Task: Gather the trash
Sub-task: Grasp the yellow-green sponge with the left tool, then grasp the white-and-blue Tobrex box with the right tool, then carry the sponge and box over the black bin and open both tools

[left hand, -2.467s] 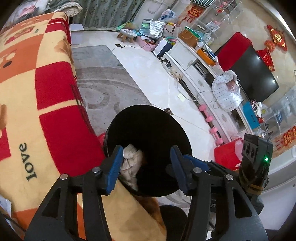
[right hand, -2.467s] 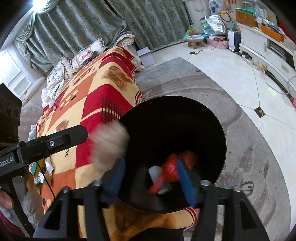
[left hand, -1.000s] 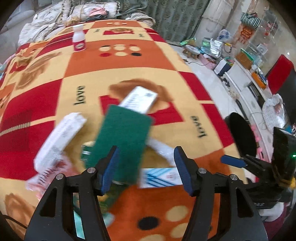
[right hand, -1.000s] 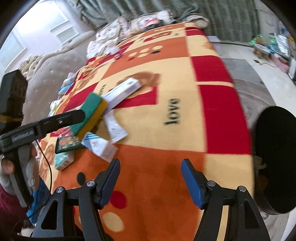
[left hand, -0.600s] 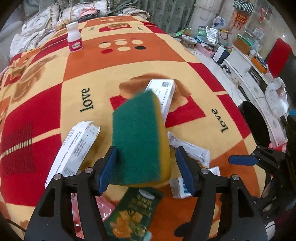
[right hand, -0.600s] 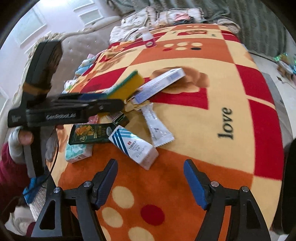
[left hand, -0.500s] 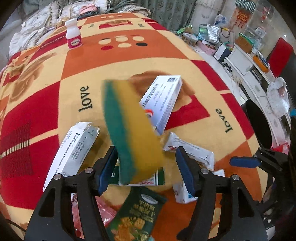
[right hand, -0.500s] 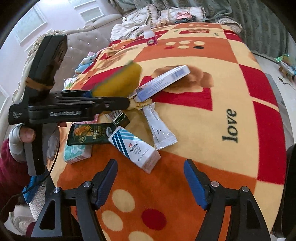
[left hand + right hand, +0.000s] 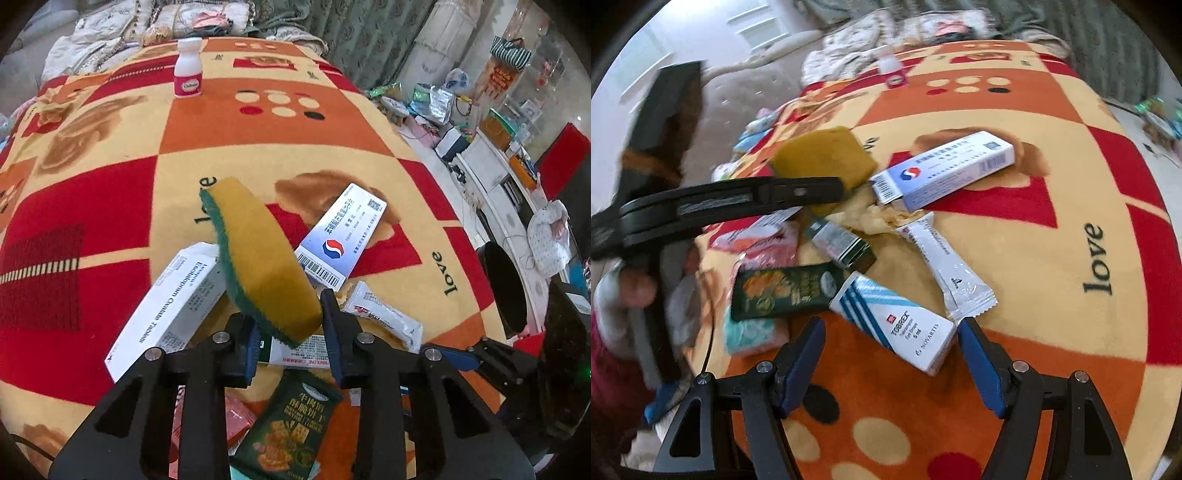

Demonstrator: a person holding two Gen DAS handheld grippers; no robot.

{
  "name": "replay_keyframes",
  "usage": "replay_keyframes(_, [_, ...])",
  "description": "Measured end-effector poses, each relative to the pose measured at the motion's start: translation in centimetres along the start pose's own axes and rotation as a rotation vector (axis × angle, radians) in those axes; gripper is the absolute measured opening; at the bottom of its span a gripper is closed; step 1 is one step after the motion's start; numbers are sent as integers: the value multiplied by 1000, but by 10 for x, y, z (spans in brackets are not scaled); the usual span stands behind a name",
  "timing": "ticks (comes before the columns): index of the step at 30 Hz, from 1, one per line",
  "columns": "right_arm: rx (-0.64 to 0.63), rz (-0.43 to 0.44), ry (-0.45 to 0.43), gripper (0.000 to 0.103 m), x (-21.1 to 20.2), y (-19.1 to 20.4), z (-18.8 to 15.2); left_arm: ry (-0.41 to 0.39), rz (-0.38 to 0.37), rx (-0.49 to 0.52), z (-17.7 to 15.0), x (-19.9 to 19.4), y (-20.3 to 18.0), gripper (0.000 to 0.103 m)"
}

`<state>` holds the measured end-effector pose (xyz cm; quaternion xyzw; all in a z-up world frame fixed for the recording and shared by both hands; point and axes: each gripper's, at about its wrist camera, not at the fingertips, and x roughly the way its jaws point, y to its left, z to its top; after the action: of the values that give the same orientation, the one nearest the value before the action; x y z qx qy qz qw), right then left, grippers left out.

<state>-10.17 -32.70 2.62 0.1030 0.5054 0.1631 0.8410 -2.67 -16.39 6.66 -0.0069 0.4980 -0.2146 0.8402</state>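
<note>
Left wrist view: the left gripper (image 9: 291, 338) is closing on a yellow-green sponge (image 9: 258, 258) above the red-orange "love" blanket (image 9: 110, 192); a black bin (image 9: 504, 291) stands by the floor at right.

Right wrist view: the right gripper (image 9: 890, 363) gapes empty over a Tobrex box (image 9: 892, 325) on the blanket.

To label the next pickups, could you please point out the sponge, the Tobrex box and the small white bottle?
sponge (image 9: 264, 258), left wrist view, yellow face.
Tobrex box (image 9: 897, 325), right wrist view, printed top face.
small white bottle (image 9: 188, 75), left wrist view, body above pink label.
</note>
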Motion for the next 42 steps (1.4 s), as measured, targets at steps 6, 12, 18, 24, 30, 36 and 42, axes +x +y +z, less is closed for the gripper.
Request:
replay_keyframes(6, [74,-50,-44,79,8,15,1,-19,-5,5,-4,-10,-1,26])
replay_keyframes(12, [99,-104,-74,80,22,21,2,-30,-10,-3,-9,-19,2,26])
replay_keyframes(18, [34,-90,-84,78,17,20,-4,-46,-38,-6,-12,-28,-3,26])
replay_keyframes(24, [31,-38,-98,78,-17,5,-20,-59,-82,21,-13,-38,-23,26])
replay_keyframes(30, [50,-59,-139,78,-53,-20,-27,-58,-118,71,-13,-41,-59,25])
replay_keyframes(36, [120,-112,-184,78,-82,-57,-33,-45,-157,117,-13,-33,-101,26])
replay_keyframes(42, [178,-177,-221,78,-111,-97,-41,-25,-201,180,-11,-19,-151,26])
